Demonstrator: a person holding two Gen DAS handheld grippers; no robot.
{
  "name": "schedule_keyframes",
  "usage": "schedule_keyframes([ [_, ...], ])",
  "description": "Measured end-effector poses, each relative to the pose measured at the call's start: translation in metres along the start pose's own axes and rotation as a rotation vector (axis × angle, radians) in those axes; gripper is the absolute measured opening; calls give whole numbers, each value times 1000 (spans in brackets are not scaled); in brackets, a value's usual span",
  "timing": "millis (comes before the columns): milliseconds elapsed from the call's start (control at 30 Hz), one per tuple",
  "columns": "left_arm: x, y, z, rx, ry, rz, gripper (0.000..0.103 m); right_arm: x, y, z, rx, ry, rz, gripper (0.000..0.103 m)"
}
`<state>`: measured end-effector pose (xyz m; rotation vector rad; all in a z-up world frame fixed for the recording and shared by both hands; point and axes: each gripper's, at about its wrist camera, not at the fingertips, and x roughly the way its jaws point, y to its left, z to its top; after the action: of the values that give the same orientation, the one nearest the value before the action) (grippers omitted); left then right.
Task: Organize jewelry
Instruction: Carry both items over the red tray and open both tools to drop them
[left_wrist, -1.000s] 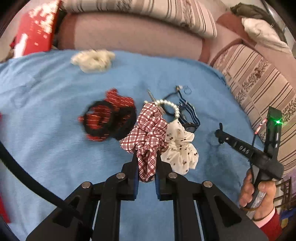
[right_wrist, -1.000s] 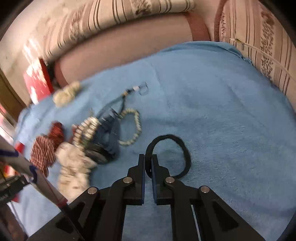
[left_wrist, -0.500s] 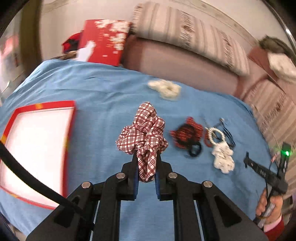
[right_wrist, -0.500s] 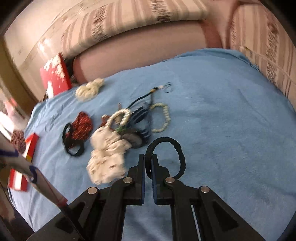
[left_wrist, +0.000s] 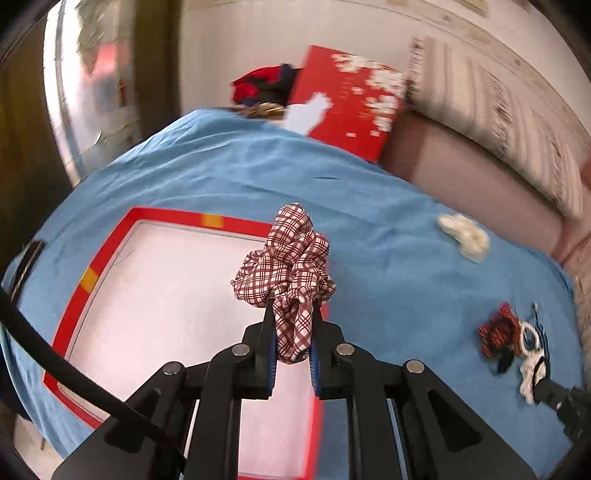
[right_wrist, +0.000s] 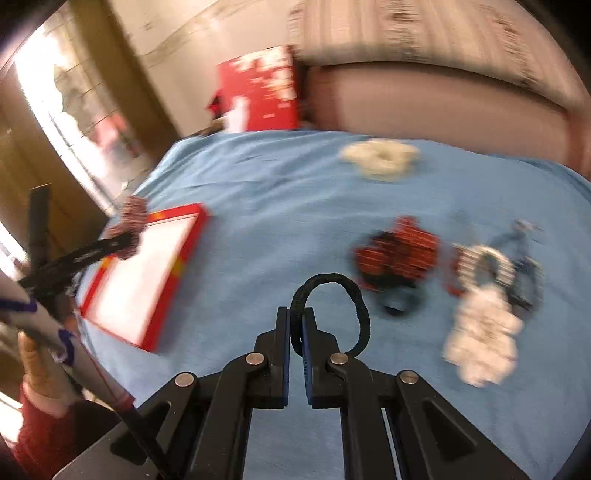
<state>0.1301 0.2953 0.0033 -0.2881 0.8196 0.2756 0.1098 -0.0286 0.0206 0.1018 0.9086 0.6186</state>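
Note:
My left gripper (left_wrist: 291, 314) is shut on a red-and-white plaid scrunchie (left_wrist: 291, 258), held in the air over the right part of a shallow white box with a red rim (left_wrist: 173, 215). In the right wrist view my right gripper (right_wrist: 295, 317) is shut on a thin black hair tie (right_wrist: 332, 280), whose loop stands up above the blue blanket (right_wrist: 266, 206). The same box (right_wrist: 192, 236) lies to its left, with the left gripper (right_wrist: 123, 242) and plaid scrunchie (right_wrist: 131, 214) over its far corner. Both views are motion-blurred.
A pile of accessories lies on the blanket at the right: a red-black scrunchie (right_wrist: 399, 251), a bead bracelet (right_wrist: 487, 266) and a white scrunchie (right_wrist: 484, 343). A cream scrunchie (right_wrist: 380, 158) lies farther back. A red gift box (right_wrist: 258, 92) leans against the sofa. A hand (right_wrist: 33, 354) holds the left gripper's handle.
Both grippers have swung left, away from the pile and toward the red-rimmed box. The plaid scrunchie went from the pile to above the box. The black hair tie travelled along in the right gripper.

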Motion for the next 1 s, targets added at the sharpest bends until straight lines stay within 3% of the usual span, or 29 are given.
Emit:
schedule_keyframes([
  [233,24,50,17,-115,32,11,13,68,88,44,-99,56,87,7],
  [433,44,86,34,-248,10,-52,13,132,144,76,-179,120,118,7],
  [733,75,110,34,-325,49,-20,13,209,173,98,-209,199,91,7],
  [1000,83,117,33,-346,70,-6,19,237,170,94,-185,236,57,8],
])
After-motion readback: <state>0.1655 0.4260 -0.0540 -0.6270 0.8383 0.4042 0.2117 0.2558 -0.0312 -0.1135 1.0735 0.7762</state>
